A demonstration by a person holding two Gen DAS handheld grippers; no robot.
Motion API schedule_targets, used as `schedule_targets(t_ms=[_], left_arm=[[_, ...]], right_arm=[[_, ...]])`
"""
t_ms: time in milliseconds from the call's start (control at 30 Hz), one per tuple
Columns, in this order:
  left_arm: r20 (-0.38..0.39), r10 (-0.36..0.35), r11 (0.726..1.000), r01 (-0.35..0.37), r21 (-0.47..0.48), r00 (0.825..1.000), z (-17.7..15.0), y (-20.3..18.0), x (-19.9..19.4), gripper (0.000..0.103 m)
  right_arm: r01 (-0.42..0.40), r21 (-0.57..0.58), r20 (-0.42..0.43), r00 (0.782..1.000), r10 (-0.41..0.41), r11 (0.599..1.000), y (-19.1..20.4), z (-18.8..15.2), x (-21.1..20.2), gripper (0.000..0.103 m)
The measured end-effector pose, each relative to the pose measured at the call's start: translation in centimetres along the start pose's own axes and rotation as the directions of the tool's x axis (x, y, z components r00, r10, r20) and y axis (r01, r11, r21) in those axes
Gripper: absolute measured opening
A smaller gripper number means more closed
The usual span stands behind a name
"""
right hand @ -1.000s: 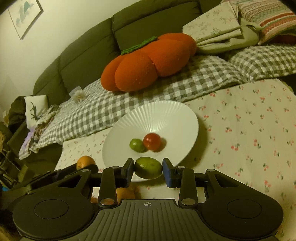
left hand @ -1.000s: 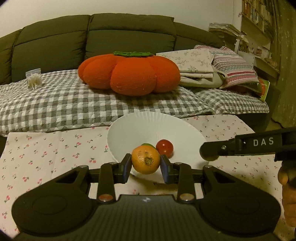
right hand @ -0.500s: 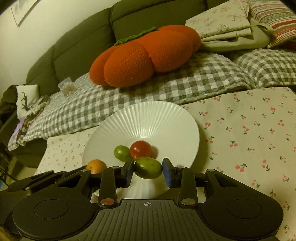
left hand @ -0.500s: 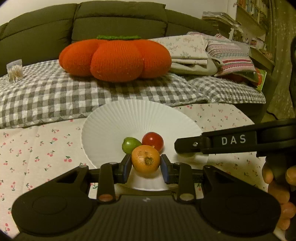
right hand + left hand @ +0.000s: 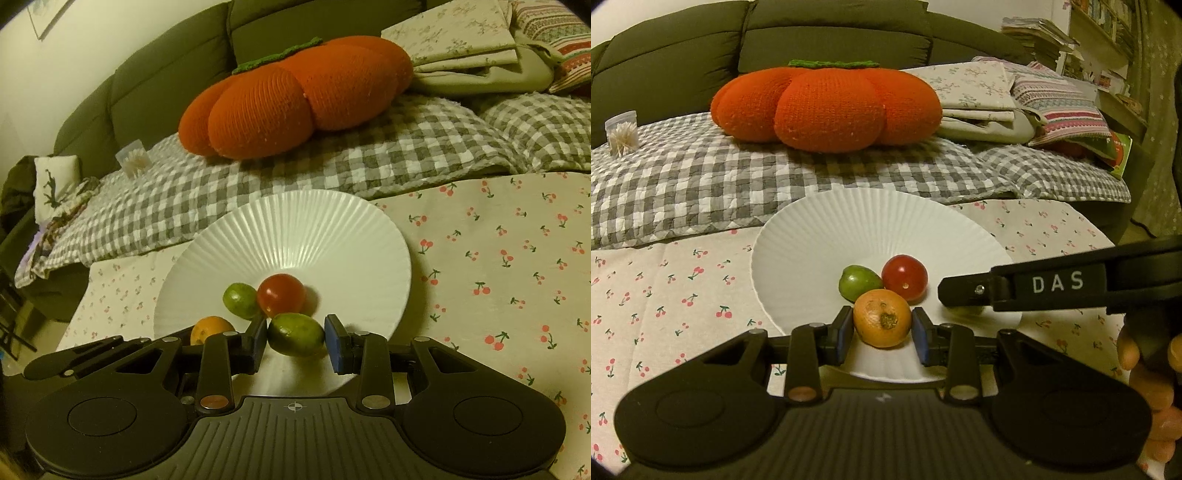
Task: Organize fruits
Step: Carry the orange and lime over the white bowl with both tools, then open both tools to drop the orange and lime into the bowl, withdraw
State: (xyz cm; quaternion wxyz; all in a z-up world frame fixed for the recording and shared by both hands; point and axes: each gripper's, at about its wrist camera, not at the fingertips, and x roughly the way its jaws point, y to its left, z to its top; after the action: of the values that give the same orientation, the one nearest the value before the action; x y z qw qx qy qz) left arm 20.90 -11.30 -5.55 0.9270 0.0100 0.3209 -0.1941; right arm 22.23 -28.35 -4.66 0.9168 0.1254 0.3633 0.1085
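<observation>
Both grippers loaded — left gripper (image 5: 882,333) orange (image 5: 882,322), right gripper (image 5: 295,341) lime (image 5: 295,334).

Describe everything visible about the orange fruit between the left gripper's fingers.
The orange fruit is small, round and matte, with a brown scar facing the camera. It sits between the left gripper's blue-padded fingers, low over the near part of the white ribbed plate, in front of the green fruit and red tomato.
</observation>
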Motion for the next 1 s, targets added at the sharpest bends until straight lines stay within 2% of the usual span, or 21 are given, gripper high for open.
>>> schedule_targets(t_ms=[133,200,233,267,367,533,800,1000], left_arm=[[0.0,-0.001,1.0,0.001,-0.011,1.0,0.0,0.1,-0.2,0.034],[0.01,0.001,1.0,-0.001,-0.013,1.0,0.0,0.1,-0.5,0.046],[0.018,0.007,1.0,-0.006,-0.014,1.0,0.0,0.1,-0.8,0.055],[0.027,0.01,1.0,-0.009,-0.013,1.0,0.1,0.0,-1.1,0.058],[0.038,0.012,1.0,-0.011,-0.019,0.999,0.3,0.3,-1.8,0.058],[0.045,0.018,0.995,-0.013,-0.103,0.999,0.5,2.0,-3.1,0.058],[0.044,0.044,0.986,-0.037,-0.162,0.998,0.4,3.4,-5.9,0.058],[0.031,0.057,0.977,-0.05,-0.207,0.998,-0.6,3.7,-8.8,0.058]], right_arm=[[-0.001,0.01,-0.005,1.0,0.001,1.0,-0.2,0.0,0.0,0.035],[0.001,0.017,-0.004,1.0,-0.001,1.0,-0.2,0.1,-0.1,0.036],[0.0,0.02,-0.001,1.0,0.0,1.0,-0.3,0.2,-0.2,0.045],[0.002,0.023,0.006,1.0,-0.002,1.0,-0.3,0.2,-0.4,0.049],[-0.001,0.034,0.02,1.0,0.0,0.999,-0.4,0.5,-1.1,0.051],[0.001,0.092,0.035,0.999,-0.004,0.996,-1.2,1.0,-2.2,0.051],[-0.007,0.109,0.055,0.998,0.001,0.994,-0.7,1.2,-4.2,0.051],[0.008,0.048,0.055,0.998,-0.011,0.999,1.3,-0.2,-5.3,0.054]])
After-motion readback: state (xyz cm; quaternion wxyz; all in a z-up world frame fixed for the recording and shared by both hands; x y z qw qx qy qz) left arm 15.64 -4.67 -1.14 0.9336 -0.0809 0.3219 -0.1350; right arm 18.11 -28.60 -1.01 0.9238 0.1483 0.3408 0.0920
